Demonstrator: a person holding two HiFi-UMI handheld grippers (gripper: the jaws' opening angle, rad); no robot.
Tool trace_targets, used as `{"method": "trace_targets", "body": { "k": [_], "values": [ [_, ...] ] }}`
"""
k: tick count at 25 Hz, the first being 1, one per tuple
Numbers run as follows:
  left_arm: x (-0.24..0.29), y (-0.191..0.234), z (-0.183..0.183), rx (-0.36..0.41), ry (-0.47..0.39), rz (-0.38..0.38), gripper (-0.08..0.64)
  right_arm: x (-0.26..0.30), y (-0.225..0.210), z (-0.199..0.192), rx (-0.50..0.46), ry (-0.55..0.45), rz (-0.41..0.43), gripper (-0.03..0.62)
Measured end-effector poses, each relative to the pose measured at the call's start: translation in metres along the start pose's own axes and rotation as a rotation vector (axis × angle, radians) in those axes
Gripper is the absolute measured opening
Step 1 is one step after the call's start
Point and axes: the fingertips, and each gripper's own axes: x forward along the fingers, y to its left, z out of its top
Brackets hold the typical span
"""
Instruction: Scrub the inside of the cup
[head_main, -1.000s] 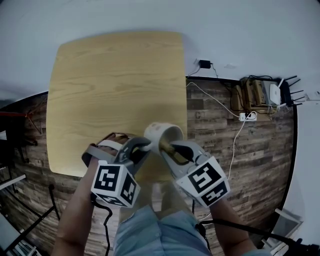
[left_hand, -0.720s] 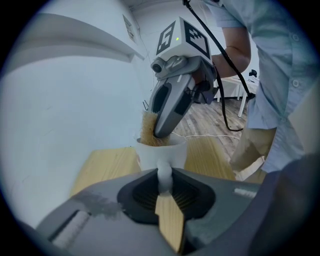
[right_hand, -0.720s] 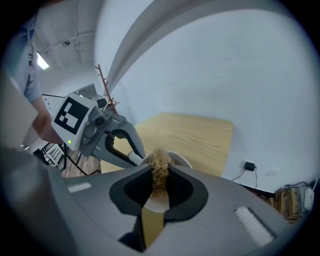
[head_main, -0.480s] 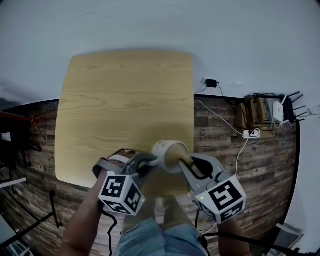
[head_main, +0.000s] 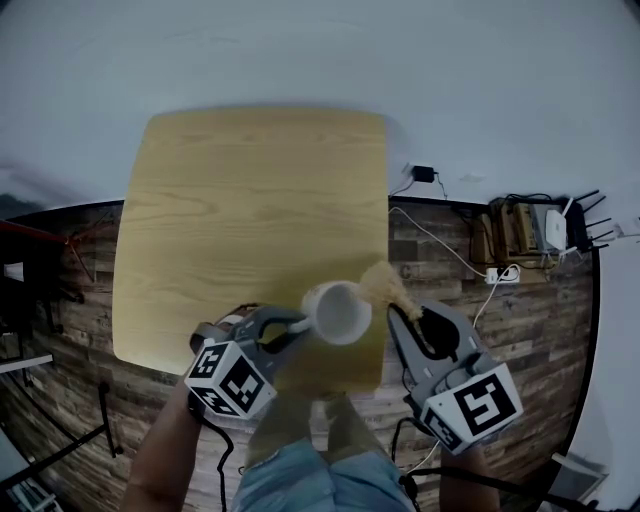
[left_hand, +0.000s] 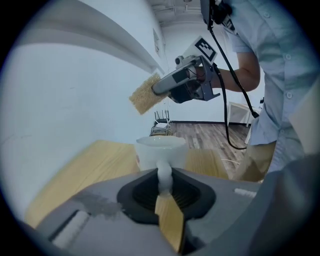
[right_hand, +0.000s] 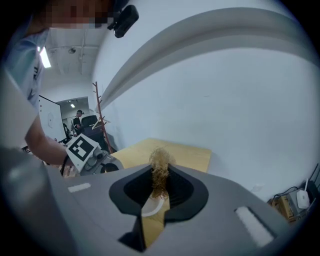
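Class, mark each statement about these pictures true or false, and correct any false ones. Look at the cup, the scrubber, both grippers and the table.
1. The left gripper grips the white cup by its handle. True.
2. The scrubber is down inside the white cup. False: it is outside, beside the rim on the right gripper's side.
3. The right gripper has nothing between its jaws. False: its jaws are shut on the tan, fibrous scrubber.
4. The table has a light wooden top and stands on a darker plank floor. True.
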Motion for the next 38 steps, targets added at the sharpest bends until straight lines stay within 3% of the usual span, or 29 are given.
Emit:
{"method": "trace_targets", "body": {
  "k": [10,21,26,32,36,38],
  "values": [
    [-0.001,0.009,-0.024,-0.139,-0.067,0.022,0.069,-0.011,0.005,0.012,0.085,-0.085,0.009,0.061],
    [0.0,0.004,-0.047,-0.166,-0.03,0.038,0.072,-0.026,0.009,0.011,0.095,-0.098,-0.012,0.062],
    [-0.035,0.011,-0.035,-0.197,-0.048,0.061,0.105,-0.036,0.009,0.012,0.115,-0.11,-0.027,0.063],
    [-0.102,0.03,-0.005,-0.268,-0.14,0.245,0.106,-0.048,0.021,0.024,0.087,-0.161,-0.009,0.066],
    [-0.151,0.045,0.04,-0.326,-0.258,0.476,0.1,-0.059,0.037,0.044,0.042,-0.207,0.022,0.067],
    [-0.175,0.05,0.065,-0.383,-0.342,0.574,0.029,-0.064,0.045,0.058,0.015,-0.239,0.029,0.067]
  ]
}}
